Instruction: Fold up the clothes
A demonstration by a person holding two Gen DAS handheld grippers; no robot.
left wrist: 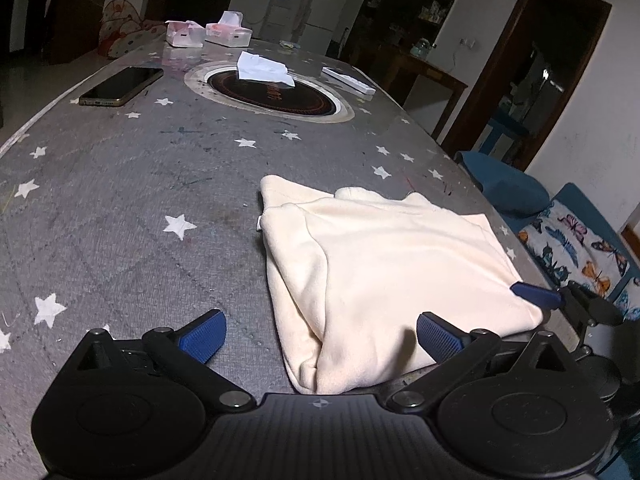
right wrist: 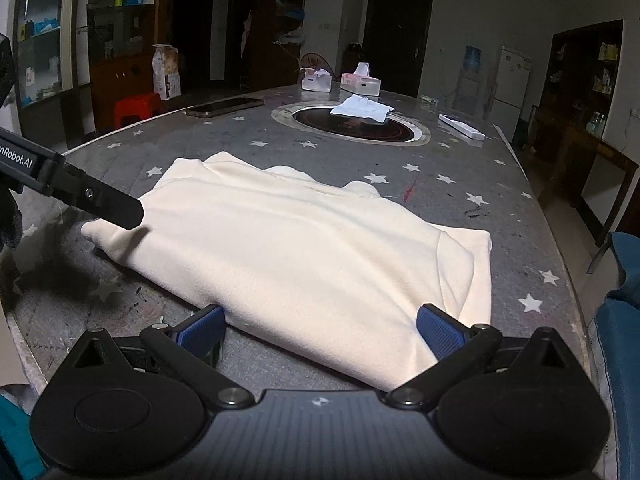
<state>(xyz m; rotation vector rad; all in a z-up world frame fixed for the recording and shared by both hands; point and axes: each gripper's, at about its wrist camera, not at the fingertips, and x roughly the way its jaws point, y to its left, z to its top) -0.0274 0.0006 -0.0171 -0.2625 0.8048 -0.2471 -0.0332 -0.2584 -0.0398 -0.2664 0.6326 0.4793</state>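
A cream sweatshirt point(right wrist: 304, 240) lies partly folded on the star-patterned grey table point(left wrist: 120, 208), its near hem close to the table's front edge, with both grippers stationed at that hem. The left gripper point(left wrist: 320, 336) has its jaws spread wide over the near left corner of the garment, one blue pad over bare table and the other above the cloth, gripping nothing. The right gripper point(right wrist: 320, 330) is likewise spread, its pads straddling the near edge toward the right corner, with no fabric pinched. The step in hand looks like taking the near hem to carry it over toward the far edge. To do it well, each gripper should probably slide low so one finger goes under every layer at its corner, then close fully before lifting; catching only the top layer would likely pull the earlier folds apart. Lifting both corners together and level should keep the crease straight. The phone point(left wrist: 120, 86), the tissue point(left wrist: 262, 68) on the inset cooktop point(left wrist: 276, 96) and the tissue boxes point(left wrist: 208, 32) sit well beyond the sweatshirt.
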